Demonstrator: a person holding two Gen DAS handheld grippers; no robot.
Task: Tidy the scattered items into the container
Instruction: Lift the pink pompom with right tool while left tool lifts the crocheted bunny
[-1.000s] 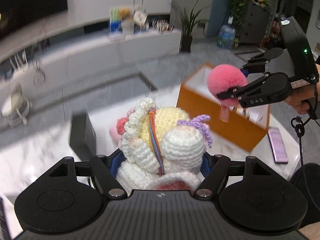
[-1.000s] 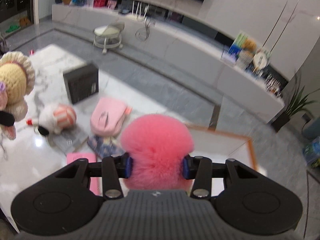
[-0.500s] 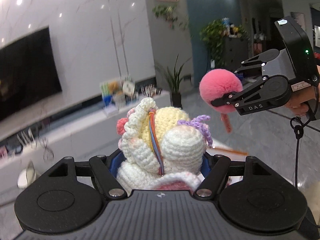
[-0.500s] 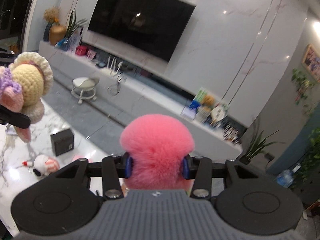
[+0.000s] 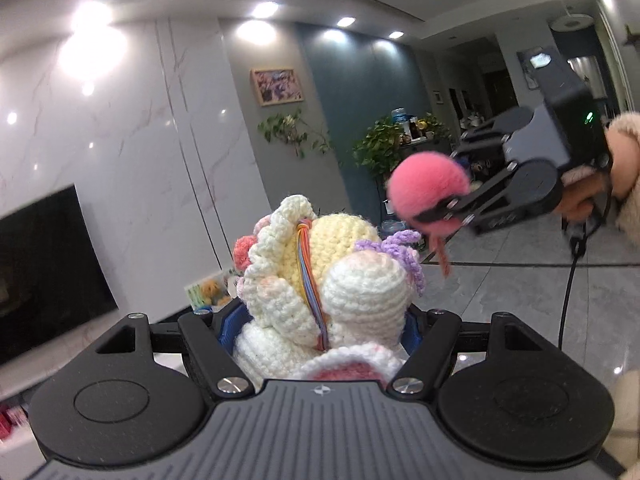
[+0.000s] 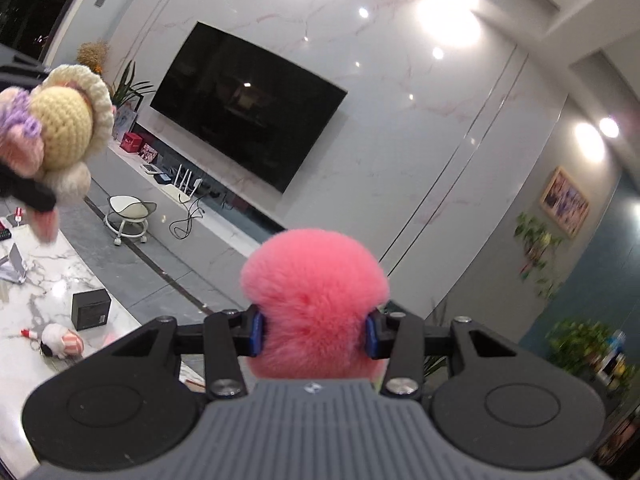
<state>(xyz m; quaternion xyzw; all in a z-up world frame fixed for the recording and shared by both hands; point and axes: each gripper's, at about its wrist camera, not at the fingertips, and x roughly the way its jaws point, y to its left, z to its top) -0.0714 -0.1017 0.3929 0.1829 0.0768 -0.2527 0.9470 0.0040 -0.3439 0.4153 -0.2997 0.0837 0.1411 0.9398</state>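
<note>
We have tipped both tongs up off the table within a second: left tongs (image 5: 320, 332) clamp the crocheted doll (image 5: 320, 280), right tongs (image 6: 314, 332) the pink pompom (image 6: 314, 280), the box now unseen below, so neither item is stowed.

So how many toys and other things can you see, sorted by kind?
Crochet dolls: 1, the crochet doll in the left tongs
Pink pompoms: 1, the pink pompom in the right tongs
Small plush toys: 1, the striped plush toy on the marble table
Black boxes: 1, the black box
Total: 4
</note>
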